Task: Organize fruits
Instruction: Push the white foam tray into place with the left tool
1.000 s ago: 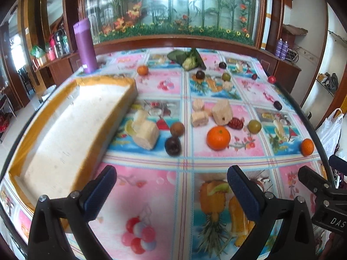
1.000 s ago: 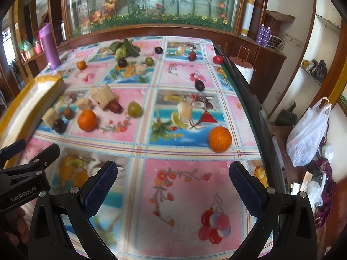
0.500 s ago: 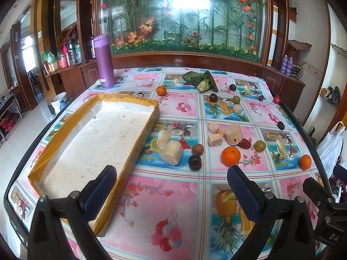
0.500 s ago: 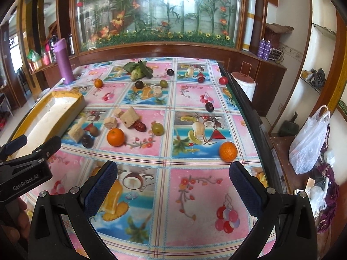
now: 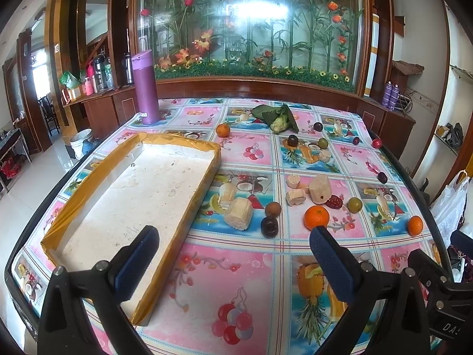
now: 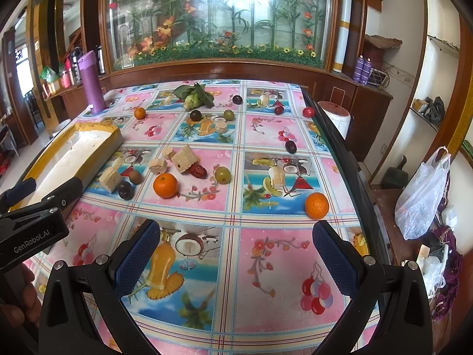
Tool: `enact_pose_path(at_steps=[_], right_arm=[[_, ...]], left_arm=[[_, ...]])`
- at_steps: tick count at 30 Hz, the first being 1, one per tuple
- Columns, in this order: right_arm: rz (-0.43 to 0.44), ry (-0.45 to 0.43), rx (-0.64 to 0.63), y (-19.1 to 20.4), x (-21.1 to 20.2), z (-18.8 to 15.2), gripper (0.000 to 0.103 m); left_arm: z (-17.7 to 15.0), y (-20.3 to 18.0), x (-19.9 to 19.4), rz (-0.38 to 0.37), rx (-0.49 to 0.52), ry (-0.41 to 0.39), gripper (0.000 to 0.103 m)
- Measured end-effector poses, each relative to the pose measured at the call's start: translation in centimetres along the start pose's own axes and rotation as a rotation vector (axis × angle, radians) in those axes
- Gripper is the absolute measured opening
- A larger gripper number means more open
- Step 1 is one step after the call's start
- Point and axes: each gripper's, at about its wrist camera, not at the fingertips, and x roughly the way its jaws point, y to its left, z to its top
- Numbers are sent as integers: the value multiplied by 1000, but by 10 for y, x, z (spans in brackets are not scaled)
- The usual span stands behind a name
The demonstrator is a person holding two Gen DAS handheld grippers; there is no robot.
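Progress: nothing sorted yet; the shallow white foam tray with yellow-taped rim (image 5: 180, 143) lay bare at left.
Fruit: the round orange tangerine (image 5: 316, 217), a second tangerine (image 6: 316, 205) near the right edge, and dark plums were scattered over the tablecloth.
Left gripper (image 5: 233, 266): fingers apart, holding nothing.
Right gripper (image 6: 236, 261): fingers apart, holding nothing.
Left to do: every fruit.

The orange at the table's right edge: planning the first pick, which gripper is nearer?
Right. The right gripper is just short of the orange; the left gripper is beside the tray, farther left.

I see oranges (image 5: 316, 217), dark plums (image 5: 269, 226) and green fruits (image 5: 354, 204) scattered mid-bench, beside the empty foam tray (image 5: 88, 189) along its left edge.
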Motion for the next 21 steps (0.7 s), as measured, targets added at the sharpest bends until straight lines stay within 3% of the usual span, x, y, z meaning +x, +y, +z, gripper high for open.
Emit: enact_pose_path(at_steps=[21], right_arm=[[-22,13,18,-8,-1,-5,103]], left_arm=[[-2,-5,2,-40,10,3,103]])
